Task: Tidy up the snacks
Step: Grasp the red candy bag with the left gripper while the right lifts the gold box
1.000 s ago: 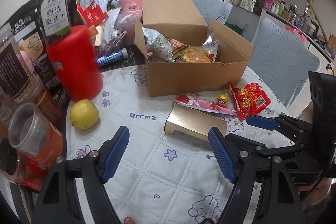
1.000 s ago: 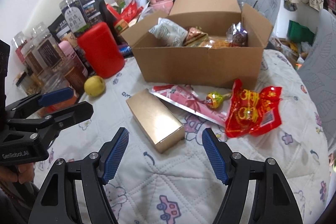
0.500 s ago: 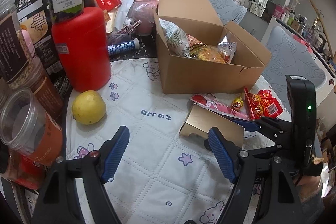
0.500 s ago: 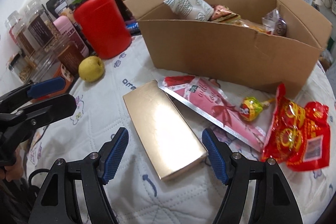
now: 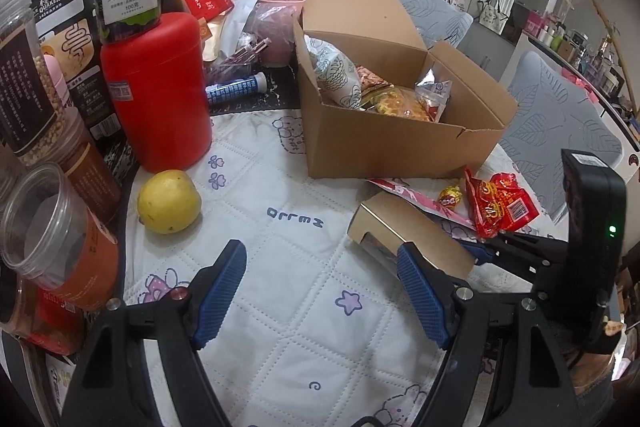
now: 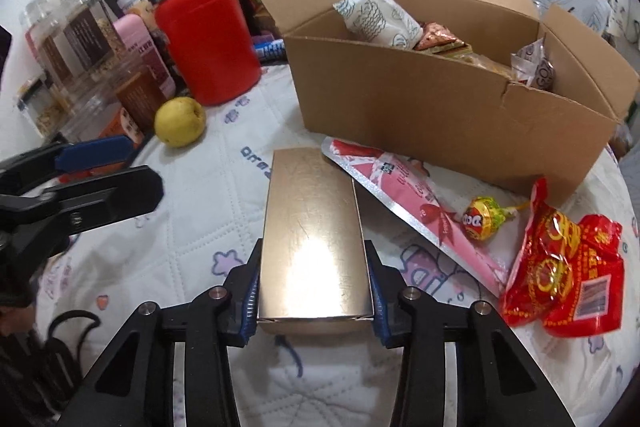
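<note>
A gold box [image 6: 314, 235] lies on the white quilted table cover. My right gripper [image 6: 314, 293] is shut on its near end, one blue pad on each long side. The box also shows in the left wrist view [image 5: 408, 235]. An open cardboard box [image 6: 440, 99] holding several snack packets stands just behind it. A pink foil packet [image 6: 404, 195], a lollipop [image 6: 480, 219] and a red snack bag [image 6: 564, 267] lie in front of the cardboard box. My left gripper [image 5: 320, 291] is open and empty, left of the gold box.
A yellow fruit [image 5: 169, 202] lies by a tall red canister [image 5: 158, 91]. Several jars and bags crowd the table's left edge and back. A blue tube [image 5: 236, 89] lies behind the canister. A grey chair [image 5: 560, 123] stands at the right.
My right gripper has moved forward over the gold box and closed on its near end. My left gripper has shifted a little toward the left jars and stayed open.
</note>
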A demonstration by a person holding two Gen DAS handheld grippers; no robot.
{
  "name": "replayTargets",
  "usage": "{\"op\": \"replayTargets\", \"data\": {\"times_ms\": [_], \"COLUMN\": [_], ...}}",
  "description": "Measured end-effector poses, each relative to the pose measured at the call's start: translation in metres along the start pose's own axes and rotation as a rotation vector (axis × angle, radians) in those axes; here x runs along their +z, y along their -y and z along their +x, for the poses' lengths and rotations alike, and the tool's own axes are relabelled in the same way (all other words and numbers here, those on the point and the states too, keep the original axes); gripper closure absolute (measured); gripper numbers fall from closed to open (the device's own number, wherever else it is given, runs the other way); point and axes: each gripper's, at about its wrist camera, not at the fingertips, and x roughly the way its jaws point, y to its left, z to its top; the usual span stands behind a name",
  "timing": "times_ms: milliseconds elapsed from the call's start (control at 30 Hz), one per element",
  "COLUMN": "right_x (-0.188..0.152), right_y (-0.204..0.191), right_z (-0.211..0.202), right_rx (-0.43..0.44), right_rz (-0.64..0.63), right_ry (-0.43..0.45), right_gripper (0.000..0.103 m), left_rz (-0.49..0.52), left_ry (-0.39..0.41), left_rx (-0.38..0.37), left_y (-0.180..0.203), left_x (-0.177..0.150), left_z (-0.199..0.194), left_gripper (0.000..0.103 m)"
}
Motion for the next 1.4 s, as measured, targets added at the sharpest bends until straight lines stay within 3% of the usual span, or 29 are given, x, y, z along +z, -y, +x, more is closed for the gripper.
{"op": "replayTargets", "data": {"times_ms": [267,667,967,1400], "right_x": [-0.023,-0.065,-0.081,-0.093], "right_y": [0.008,0.068,0.116,0.161], "right_z": [-0.050,-0.111,-0.130,-0.145], "right_rx": [0.026,-0.127,-0.177,-0.253], "right_rz": [0.035,0.204,0.305,0.390], "right_ry": [0.059,0.130,0.164,0.191], "right_gripper": [0.060,0.060,0.060,0.060], "left_rz": [0.016,0.109,0.187,0.233], "left_ry": [0.008,-0.025,-0.056,-0.155], "left_rx": [-0.039,-0.125,-0.143,-0.254], "left_y": [0.024,0.092,0.136,0.192], "left_x": [0.002,0.005,0.012,0.017], "left_z": [-0.004,0.017,0.048,0.091], "left_gripper": [0.025,0.025,0.025,0.025]}}
